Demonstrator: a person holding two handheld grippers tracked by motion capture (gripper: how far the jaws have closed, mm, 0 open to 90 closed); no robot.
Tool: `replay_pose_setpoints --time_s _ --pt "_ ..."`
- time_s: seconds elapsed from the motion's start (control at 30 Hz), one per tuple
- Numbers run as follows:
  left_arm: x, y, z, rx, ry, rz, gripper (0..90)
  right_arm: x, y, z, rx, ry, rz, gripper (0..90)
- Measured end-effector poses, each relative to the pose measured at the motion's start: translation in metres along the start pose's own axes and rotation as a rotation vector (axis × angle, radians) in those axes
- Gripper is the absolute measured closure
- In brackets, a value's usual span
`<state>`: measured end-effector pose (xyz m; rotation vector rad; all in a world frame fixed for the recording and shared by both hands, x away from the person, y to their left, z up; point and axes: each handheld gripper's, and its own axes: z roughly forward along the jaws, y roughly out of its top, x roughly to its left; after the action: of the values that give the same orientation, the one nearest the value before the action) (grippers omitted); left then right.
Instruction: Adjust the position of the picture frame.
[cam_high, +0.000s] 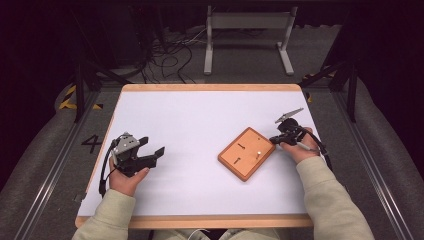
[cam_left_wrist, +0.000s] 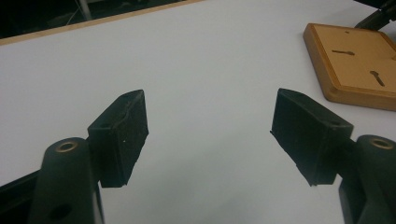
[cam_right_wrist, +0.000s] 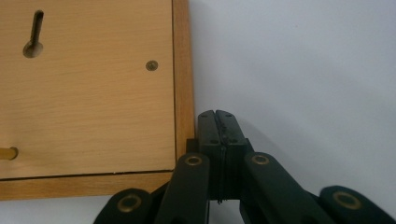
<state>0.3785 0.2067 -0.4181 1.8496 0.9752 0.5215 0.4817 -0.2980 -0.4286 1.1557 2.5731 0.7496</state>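
A flat wooden board (cam_high: 246, 153) lies right of the table's middle, turned at an angle, with two keyhole slots and a small pale peg (cam_high: 259, 151) standing in it. My right gripper (cam_high: 274, 140) is shut with nothing between its jaws, its tips low beside the board's right corner. In the right gripper view the closed tips (cam_right_wrist: 218, 117) sit just off the board's edge (cam_right_wrist: 183, 88), near a keyhole slot (cam_right_wrist: 33, 35) and a small screw head (cam_right_wrist: 151, 65). My left gripper (cam_high: 151, 146) rests at the table's left, jaws wide open (cam_left_wrist: 210, 135) and empty, with the board (cam_left_wrist: 355, 65) far ahead.
The white table top (cam_high: 200, 120) has a wooden rim (cam_high: 210, 87). Beyond the far edge a grey metal stand (cam_high: 247, 40) and loose cables (cam_high: 165, 60) lie on the floor. Dark frame posts stand at both sides.
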Motion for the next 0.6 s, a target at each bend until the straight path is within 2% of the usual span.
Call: replay_pose_setpoints --time_s 0.17,0.37,0.6 --pt "0.000 0.000 0.001 0.003 -0.001 0.000 27.2 0.004 0.000 -0.001 0.026 0.033 -0.023 90.0" --pt "-0.001 0.000 0.001 0.004 -0.003 0.000 27.2 0.011 -0.006 -0.005 0.036 0.081 -0.017 90.0" --pt "0.000 0.000 0.001 -0.001 -0.001 -0.002 27.2 0.033 -0.015 -0.011 0.062 0.123 -0.034 90.0"
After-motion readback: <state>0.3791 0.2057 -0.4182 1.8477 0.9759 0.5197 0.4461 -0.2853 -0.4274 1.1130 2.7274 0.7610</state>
